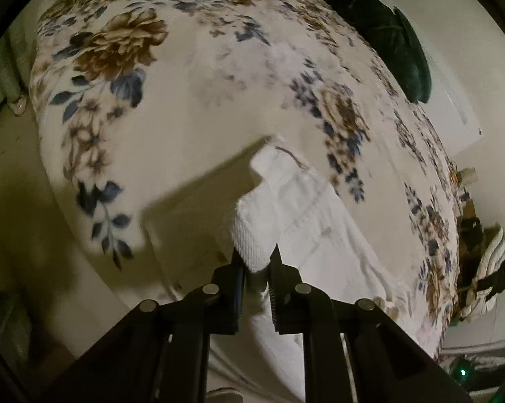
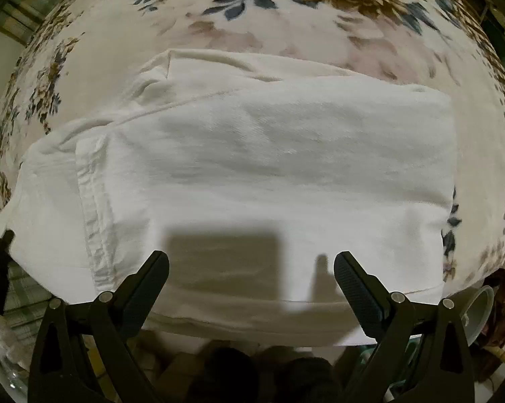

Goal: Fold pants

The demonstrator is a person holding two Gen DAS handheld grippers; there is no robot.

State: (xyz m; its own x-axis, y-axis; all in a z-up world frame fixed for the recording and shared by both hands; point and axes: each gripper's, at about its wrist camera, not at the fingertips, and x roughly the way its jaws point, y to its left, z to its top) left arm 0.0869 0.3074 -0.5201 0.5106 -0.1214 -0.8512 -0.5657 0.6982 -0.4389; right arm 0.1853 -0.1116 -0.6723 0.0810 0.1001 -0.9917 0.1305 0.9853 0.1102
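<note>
white pants [image 2: 252,154], floral cream blanket [image 1: 192,100]

Your stock: pants [image 2: 252,154], white matt twill cloth, coarse weave at the hem; blanket [image 1: 198,107], plush floral fleece at twelve o'clock; left gripper [image 1: 256,262], matt black plastic, ribbed jaws, shiny metal pins.

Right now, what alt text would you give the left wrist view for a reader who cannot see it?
The left gripper is shut on a bunched edge of the white pants, which trail away over a floral blanket. A dark green cushion lies at the blanket's far edge.
</note>
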